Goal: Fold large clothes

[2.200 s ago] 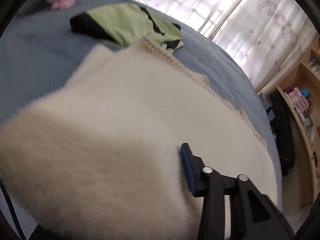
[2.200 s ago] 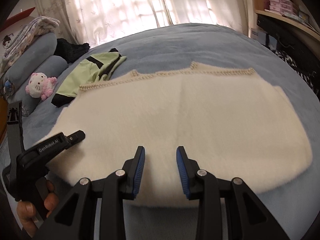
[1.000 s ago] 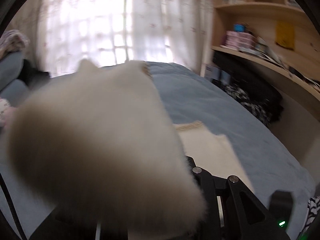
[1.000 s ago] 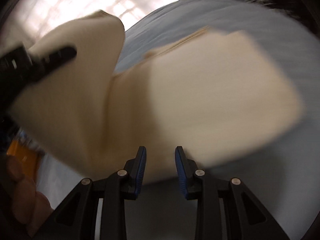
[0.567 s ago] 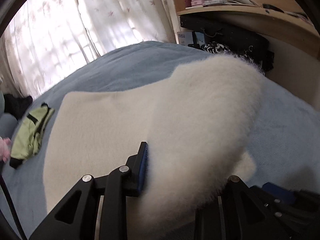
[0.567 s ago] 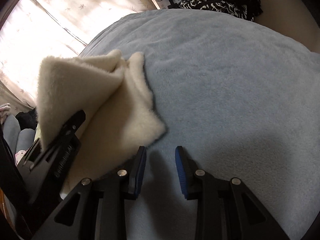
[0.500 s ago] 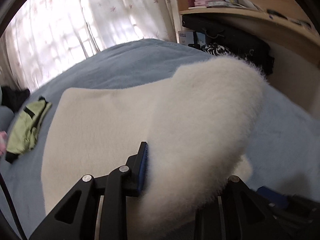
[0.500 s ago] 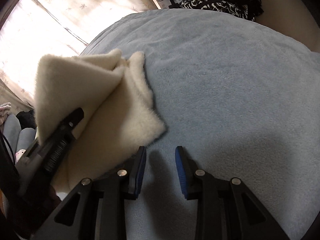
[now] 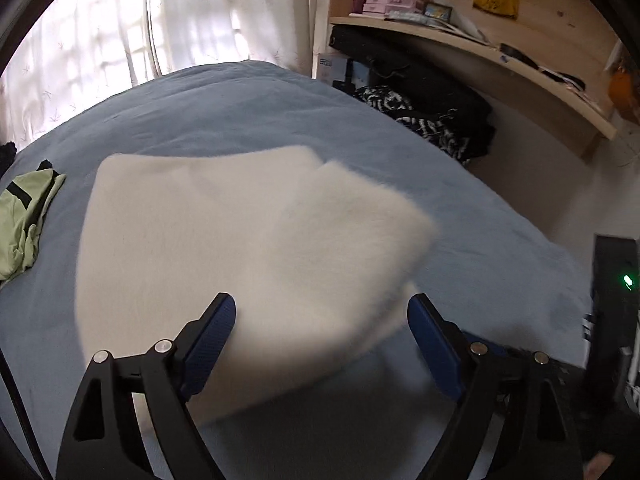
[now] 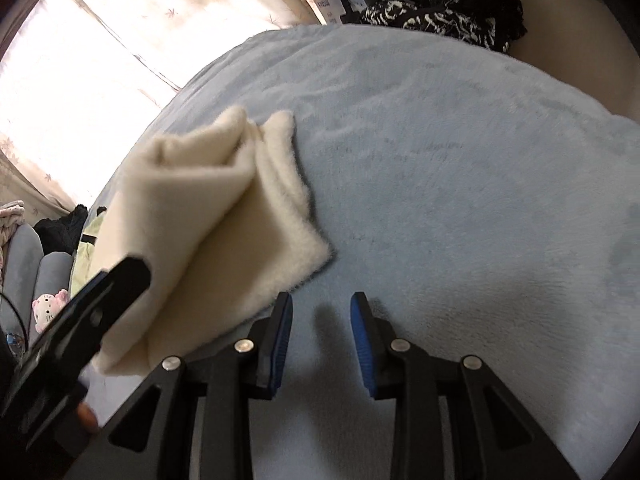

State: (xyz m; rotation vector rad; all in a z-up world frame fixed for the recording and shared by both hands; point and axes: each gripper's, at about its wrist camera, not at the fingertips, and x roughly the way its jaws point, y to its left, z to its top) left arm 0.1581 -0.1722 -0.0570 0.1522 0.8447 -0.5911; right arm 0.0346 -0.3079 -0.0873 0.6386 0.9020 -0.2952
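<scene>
1. Bedroom setup: big blue bed takes up nearly everything in both views, sheer curtains with bright daylight behind them, and a wooden shelf along the wall with pink boxes and other clutter on it.
2. Cream fleece sits folded over itself in the middle of the bed. From the right wrist view you can see the layers stacked, with a fluffy corner poking out toward the camera.
3. Dark pile of black-and-white clothes is by the far corner of the bed, under the shelf.
4. Green garment with black trim is crumpled near the bed's left edge, well apart from the fleece.
5. Left gripper has its jaws opening. The near edge of the fleece is between the blue pads, but neither pad seems to press on it.
6. Right gripper hangs over bare bedding just beside the fleece corner, jaws a little apart, holding nothing.
7. Tiny pink-and-white plush sits way off by the grey pillows.
</scene>
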